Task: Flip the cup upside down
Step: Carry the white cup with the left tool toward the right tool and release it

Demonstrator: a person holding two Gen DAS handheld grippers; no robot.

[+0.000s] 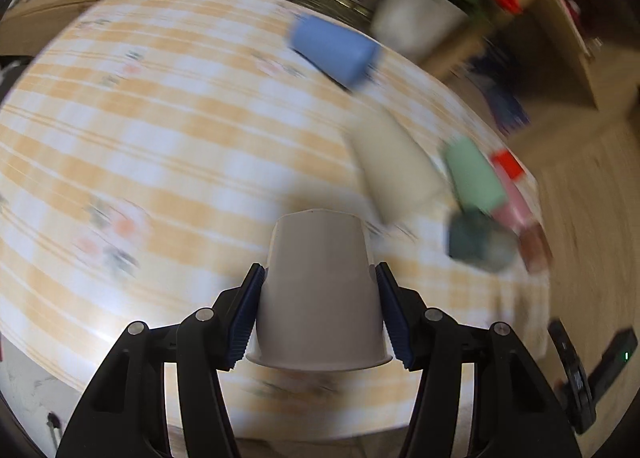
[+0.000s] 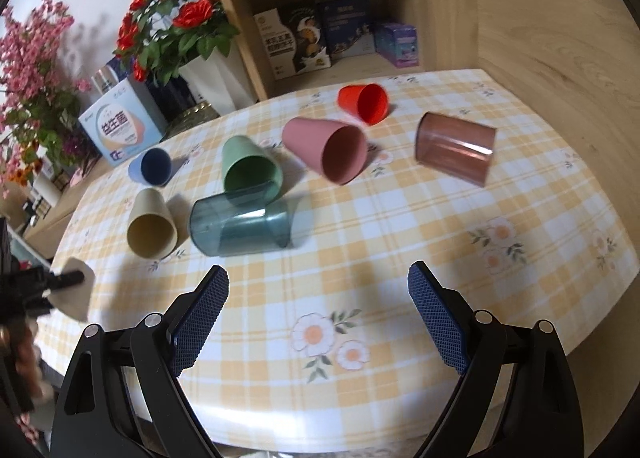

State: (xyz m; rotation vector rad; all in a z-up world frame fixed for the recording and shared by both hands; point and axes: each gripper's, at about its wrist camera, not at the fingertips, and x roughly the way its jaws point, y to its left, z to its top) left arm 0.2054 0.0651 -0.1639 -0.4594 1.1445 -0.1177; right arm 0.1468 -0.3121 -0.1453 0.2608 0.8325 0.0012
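Note:
My left gripper (image 1: pixel 319 310) is shut on a white cup (image 1: pixel 320 290), held above the checked tablecloth (image 1: pixel 160 137) with its base pointing away from the camera and its rim toward it. The background is blurred by motion. In the right wrist view the same white cup (image 2: pixel 76 294) and the left gripper appear at the far left edge of the table. My right gripper (image 2: pixel 318 318) is open and empty above the near part of the table.
Several cups lie on their sides: blue (image 2: pixel 152 166), beige (image 2: pixel 151 223), green (image 2: pixel 250 169), clear teal (image 2: pixel 240 227), pink (image 2: pixel 326 149), red (image 2: pixel 364 102), clear brown (image 2: pixel 454 151). A flower vase (image 2: pixel 208 77), a box (image 2: pixel 120 125) and a wooden shelf (image 2: pixel 328 17) stand behind.

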